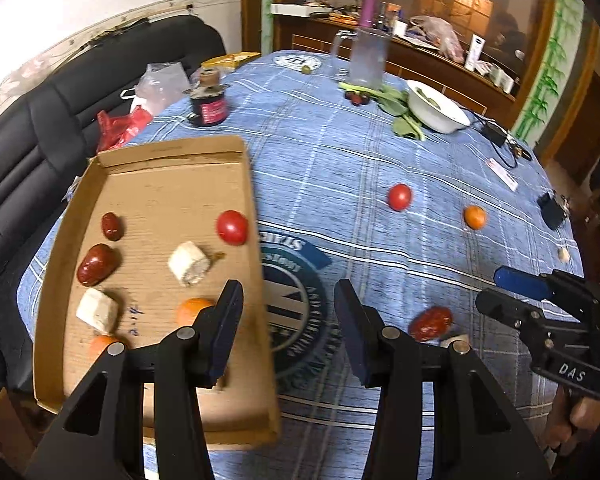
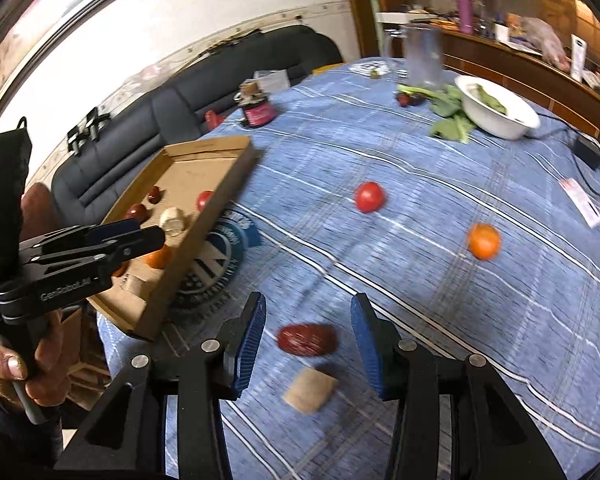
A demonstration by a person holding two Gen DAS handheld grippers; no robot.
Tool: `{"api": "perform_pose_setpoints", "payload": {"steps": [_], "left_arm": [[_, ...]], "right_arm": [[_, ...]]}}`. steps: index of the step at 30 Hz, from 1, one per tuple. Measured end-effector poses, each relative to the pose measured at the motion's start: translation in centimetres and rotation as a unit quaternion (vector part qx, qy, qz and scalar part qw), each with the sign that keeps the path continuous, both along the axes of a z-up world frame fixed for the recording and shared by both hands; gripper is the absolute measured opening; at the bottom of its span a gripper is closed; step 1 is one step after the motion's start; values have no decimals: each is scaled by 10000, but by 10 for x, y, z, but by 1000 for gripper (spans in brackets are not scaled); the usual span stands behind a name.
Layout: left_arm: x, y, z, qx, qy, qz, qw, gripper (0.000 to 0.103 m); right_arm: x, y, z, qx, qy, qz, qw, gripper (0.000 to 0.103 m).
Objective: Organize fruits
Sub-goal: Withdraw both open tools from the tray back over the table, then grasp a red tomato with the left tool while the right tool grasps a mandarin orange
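Blue checked cloth covers the counter (image 2: 440, 208); both tools gape empty, my right tool (image 2: 308, 344) framing the dark red oval date (image 2: 307, 339) at lower centre. Closing askew could roll it off; the shallow cardboard tray (image 2: 188, 264) sits left, my left tool (image 1: 288, 312) beside it.

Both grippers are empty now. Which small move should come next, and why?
Probably lower the right gripper onto the red date. Its jaws are open and already frame the date, which lies on the cloth outside the cardboard tray where other fruits sit.
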State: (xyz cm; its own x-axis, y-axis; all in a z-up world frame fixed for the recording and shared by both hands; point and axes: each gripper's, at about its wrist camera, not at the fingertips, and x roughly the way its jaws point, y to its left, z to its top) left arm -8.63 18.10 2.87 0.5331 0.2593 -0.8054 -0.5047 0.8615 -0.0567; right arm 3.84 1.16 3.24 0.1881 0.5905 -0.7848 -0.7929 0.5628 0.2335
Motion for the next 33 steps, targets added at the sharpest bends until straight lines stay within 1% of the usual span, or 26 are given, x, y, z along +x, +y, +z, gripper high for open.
{"api": "perform_pose_setpoints", "payload": {"steps": [9,15,19,28,33], "left_arm": [[11,-27,1,-13,16,-302,9995,45],[21,-44,-8,-84,62,-664,9977,45],[34,-48,-13,-94,118,-755,9970,45],[85,-44,-19,10,202,-897,9958,45],[127,-30,-32,-203,347,-892,9952,45]], "right_arm": [[15,-38,0,3,-22,-343,9994,46],[27,-53,-7,-55,-10,-543,9985,46],[41,-57,-15,-121,-11,-676,9976,46],[82,-45,-29,-216,-50,-857,9961,46],[109,-27,-39,-321,-47,-947,9950,46]]}}
